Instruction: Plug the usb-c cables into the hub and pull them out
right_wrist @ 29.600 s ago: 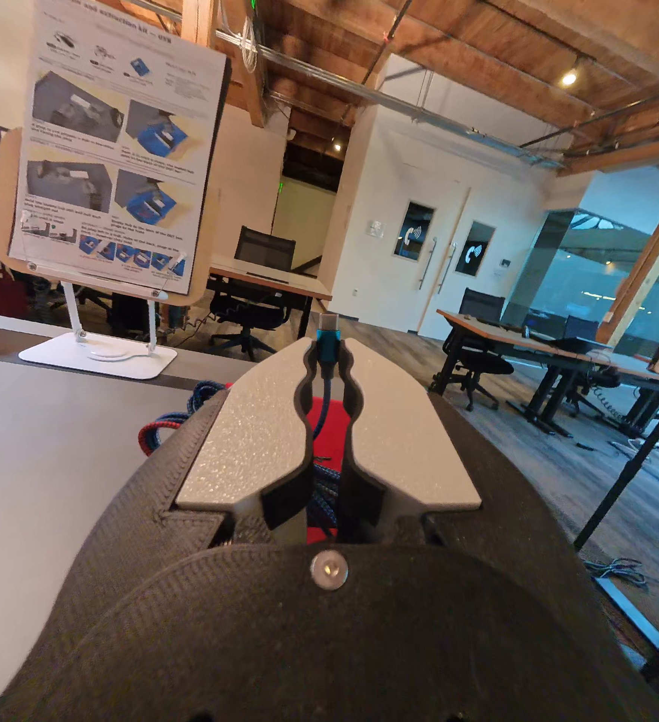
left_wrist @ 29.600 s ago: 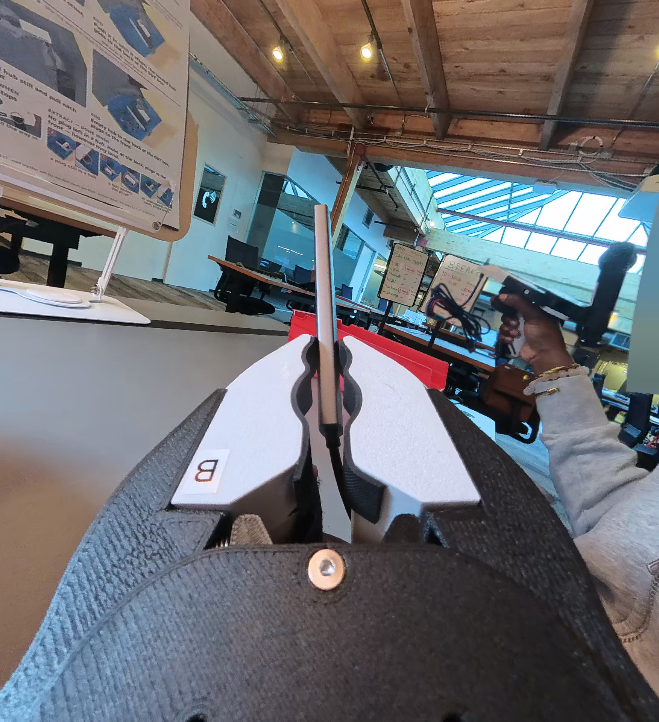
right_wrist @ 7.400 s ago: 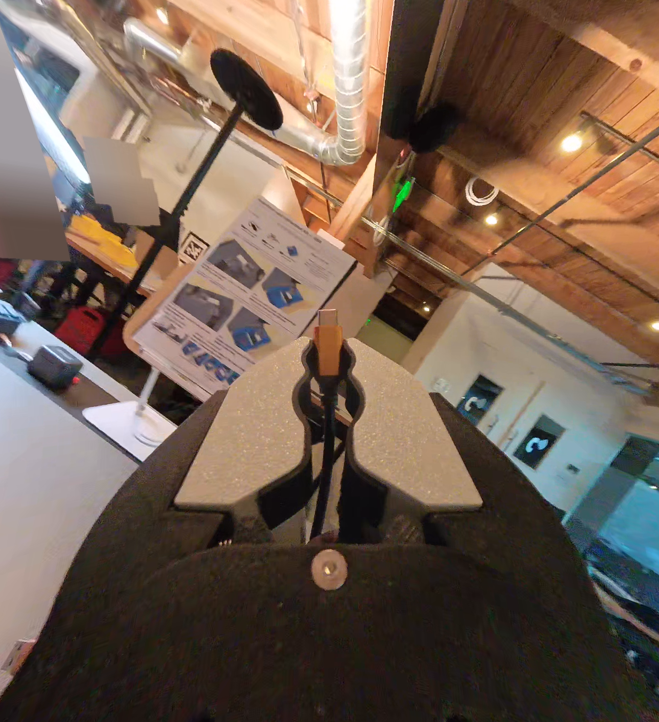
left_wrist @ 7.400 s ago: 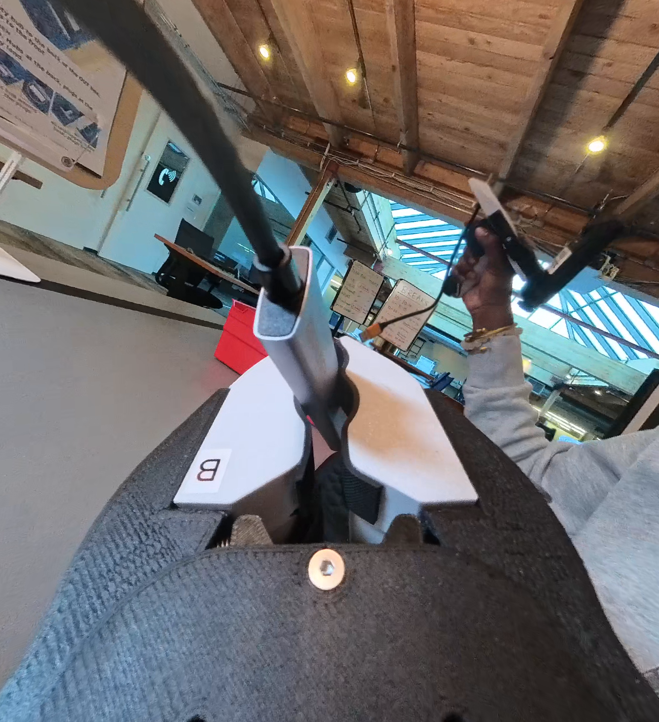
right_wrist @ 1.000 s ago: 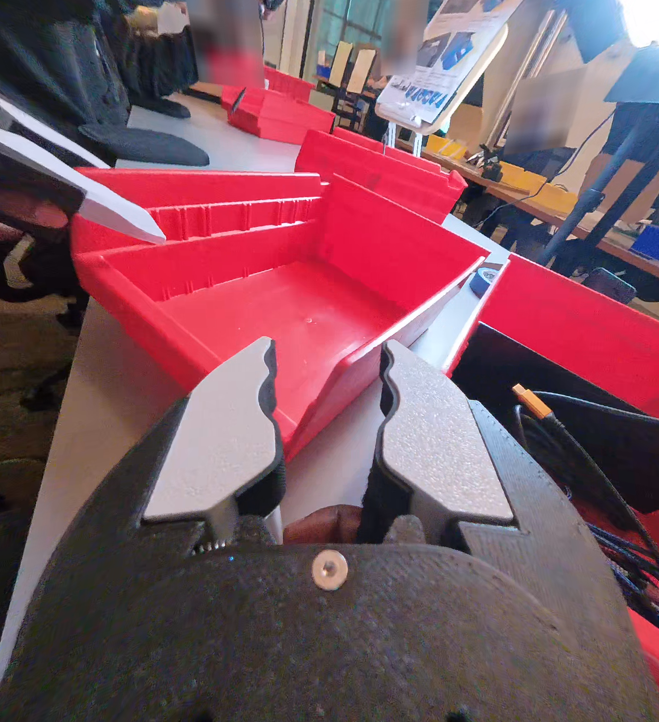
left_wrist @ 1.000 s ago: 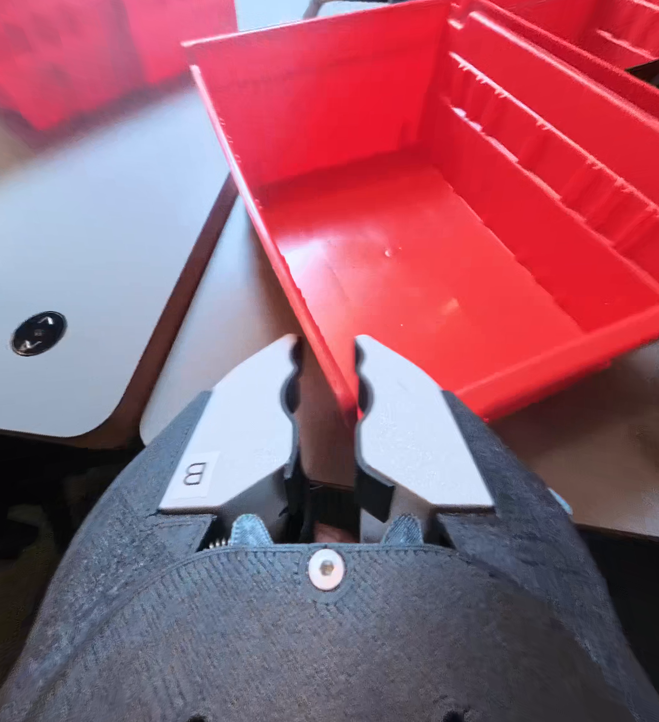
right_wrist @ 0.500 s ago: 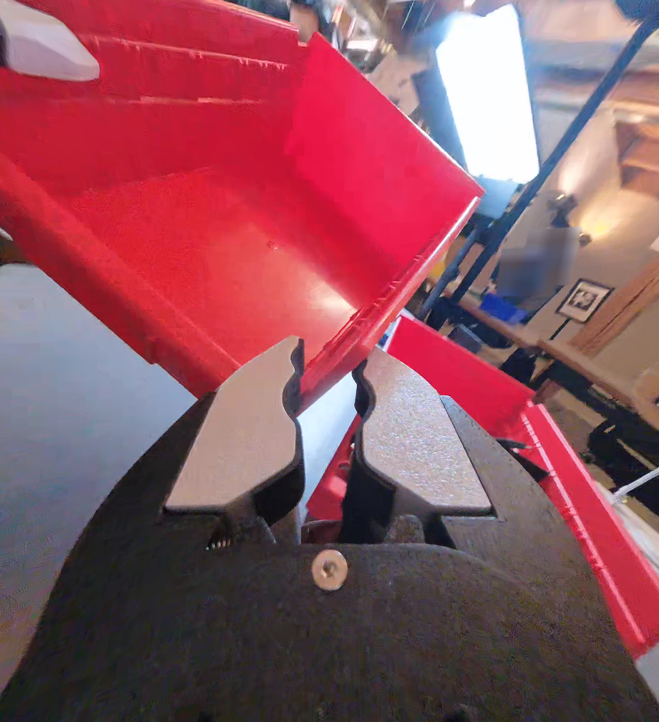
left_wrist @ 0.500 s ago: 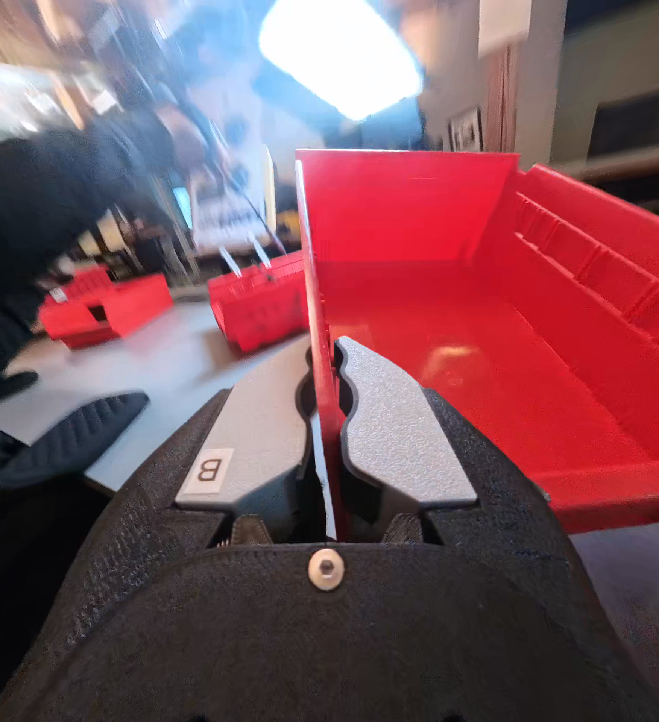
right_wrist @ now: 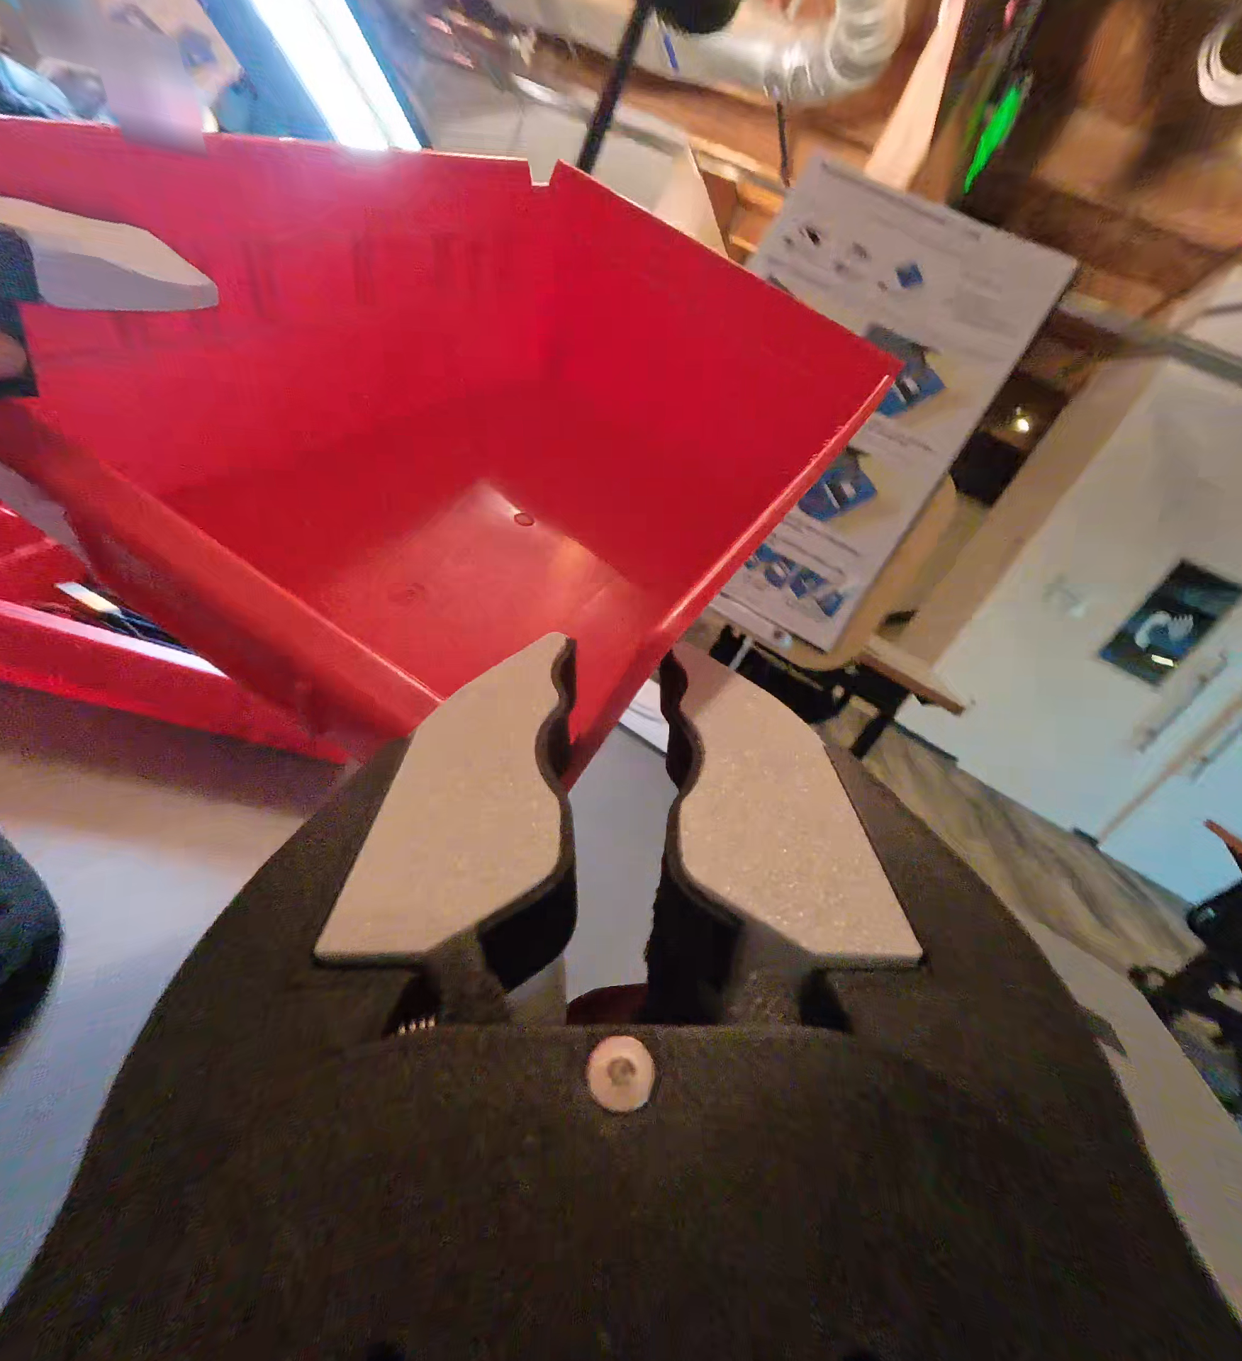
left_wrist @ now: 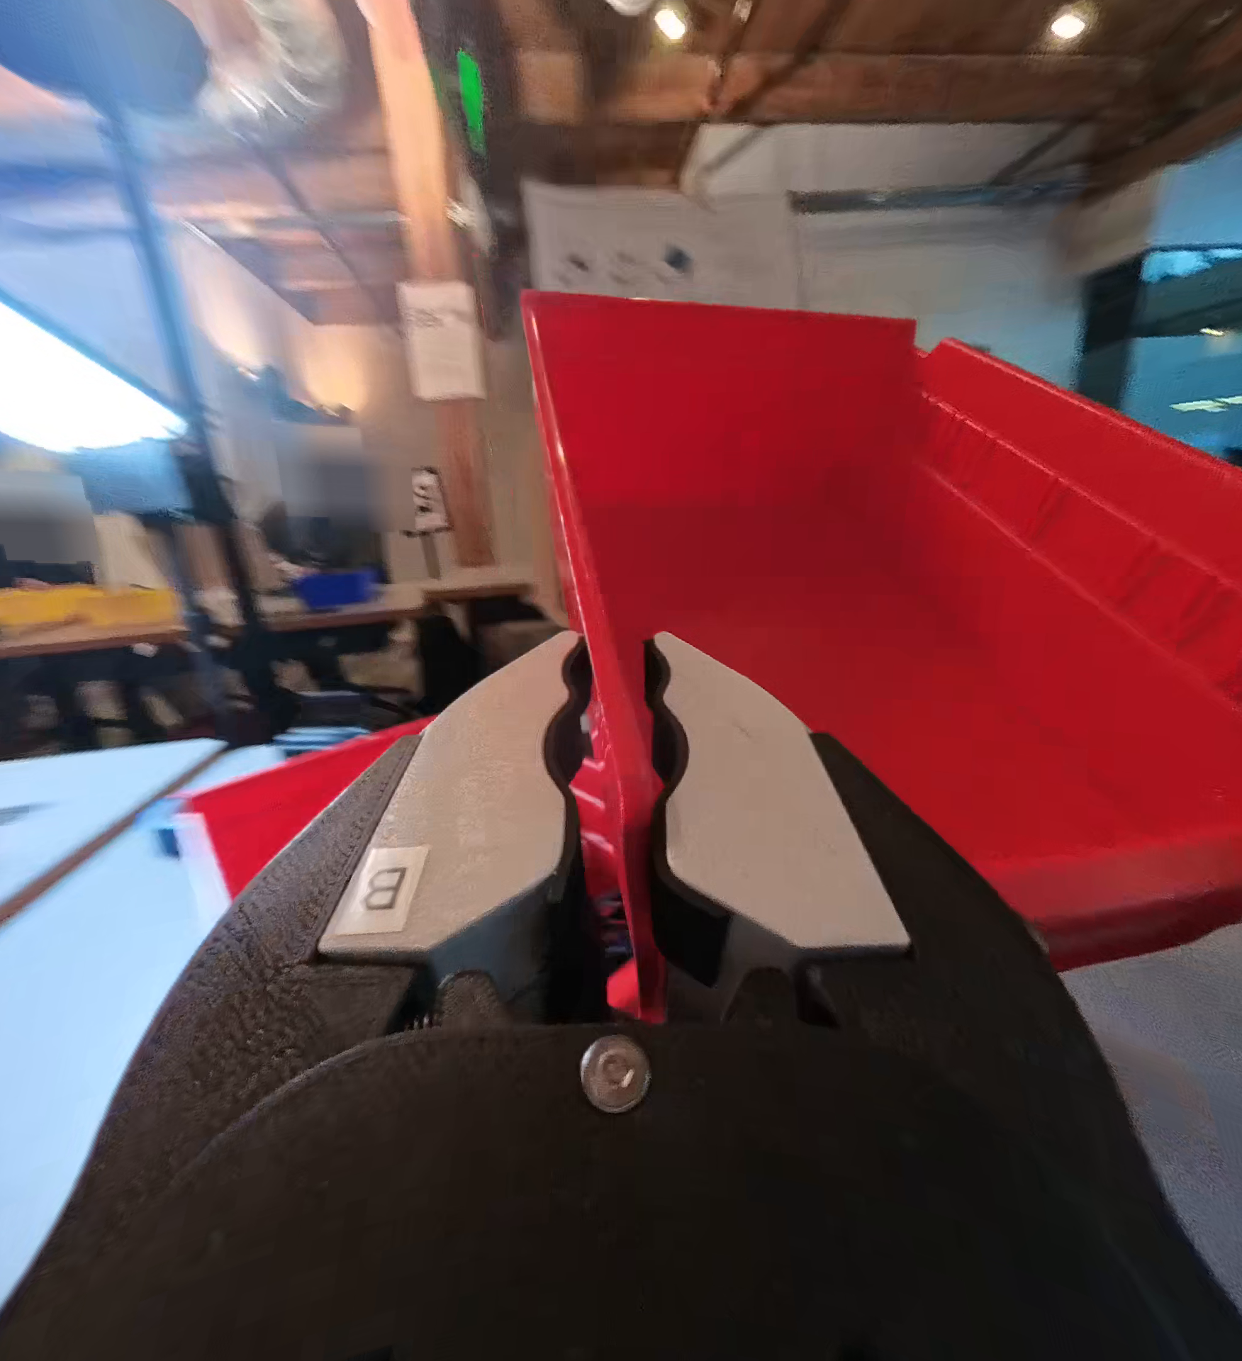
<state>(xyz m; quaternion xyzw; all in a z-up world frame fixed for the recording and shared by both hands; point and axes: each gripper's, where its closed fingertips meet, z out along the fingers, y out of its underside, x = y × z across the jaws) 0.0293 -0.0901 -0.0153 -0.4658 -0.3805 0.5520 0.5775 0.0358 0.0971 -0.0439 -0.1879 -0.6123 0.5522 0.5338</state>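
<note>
An empty red plastic bin (left_wrist: 898, 663) is held tilted above the grey table (right_wrist: 124, 847). One side wall is pinched between the fingers of the left gripper (left_wrist: 614, 663), while the opposite wall sits inside the narrowly parted right gripper (right_wrist: 614, 663) (touching its left finger only). No hub is seen; dark cables (right_wrist: 124, 619) lie in a second red bin (right_wrist: 88, 663) beneath.

Left camera: sitting on the left gripper (left_wrist: 614, 652), looking up along one side wall of the red bin (left_wrist: 898, 589), very close.
Right camera: looking up from the bin's other side (right_wrist: 456, 442), very close.
Both are seeing: the bin's inside.
</note>
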